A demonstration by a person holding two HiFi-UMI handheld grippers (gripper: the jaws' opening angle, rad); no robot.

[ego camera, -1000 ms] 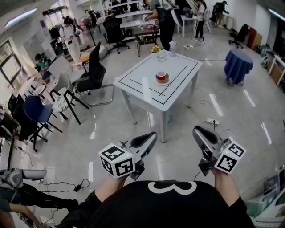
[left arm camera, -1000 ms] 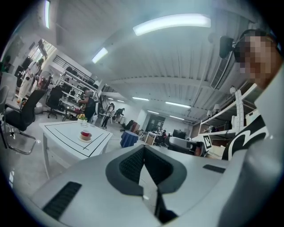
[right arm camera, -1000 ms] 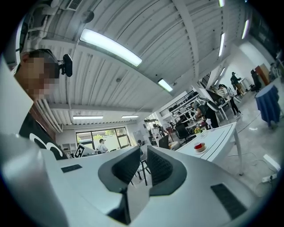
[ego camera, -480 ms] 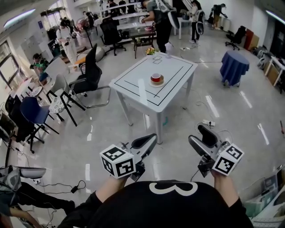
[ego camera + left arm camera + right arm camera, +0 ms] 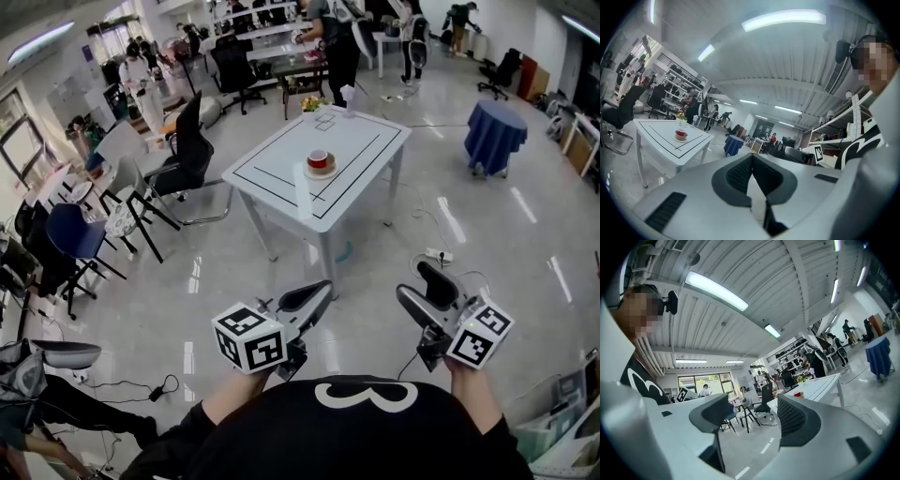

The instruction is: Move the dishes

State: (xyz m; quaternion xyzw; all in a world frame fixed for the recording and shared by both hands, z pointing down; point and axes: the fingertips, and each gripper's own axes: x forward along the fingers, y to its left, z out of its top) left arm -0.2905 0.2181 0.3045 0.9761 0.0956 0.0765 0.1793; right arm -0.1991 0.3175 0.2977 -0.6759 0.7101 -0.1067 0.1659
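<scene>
Your right hand-held gripper (image 5: pixel 421 285) has just opened, empty, likely readying a grasp; left hand-held gripper (image 5: pixel 320 289) clenched, empty; cup (image 5: pixel 319 157) on saucer (image 5: pixel 310 172) mid-tabletop (image 5: pixel 272 164), well apart.

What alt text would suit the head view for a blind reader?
Seen from above, a person holds a gripper in each hand, aimed across a floor at a white table bearing a red cup on a saucer. The left gripper is shut; the right gripper has just been opening its fingers, nothing between them.
</scene>
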